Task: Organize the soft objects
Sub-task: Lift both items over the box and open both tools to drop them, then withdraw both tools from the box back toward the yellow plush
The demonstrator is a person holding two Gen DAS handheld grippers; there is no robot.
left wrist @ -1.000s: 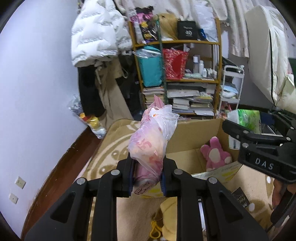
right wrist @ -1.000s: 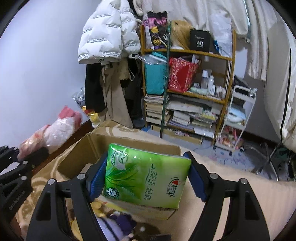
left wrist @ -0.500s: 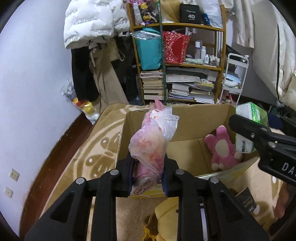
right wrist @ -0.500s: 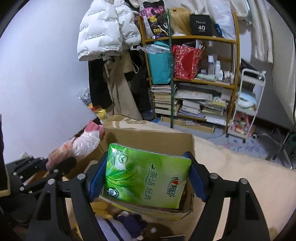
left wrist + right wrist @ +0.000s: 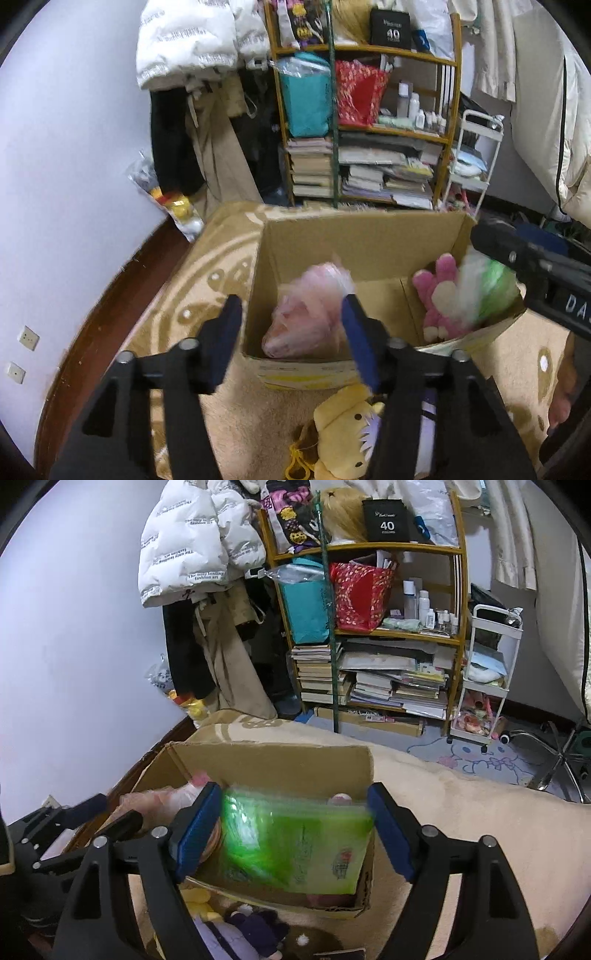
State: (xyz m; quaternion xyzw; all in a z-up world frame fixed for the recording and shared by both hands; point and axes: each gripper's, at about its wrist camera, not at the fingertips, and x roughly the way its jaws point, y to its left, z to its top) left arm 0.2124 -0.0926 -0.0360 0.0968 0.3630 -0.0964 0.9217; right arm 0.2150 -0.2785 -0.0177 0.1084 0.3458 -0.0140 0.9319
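Pink bag [image 5: 310, 314] tilted in box [image 5: 369, 236]; green pack [image 5: 295, 842] slanted

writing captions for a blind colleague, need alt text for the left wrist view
The left gripper, jaws opening with nothing between the pads, points down at an open cardboard box on a beige rug, where a blurred pink plastic bag is dropping in. A pink plush toy lies in the box's right side; a cluttered bookshelf stands behind.
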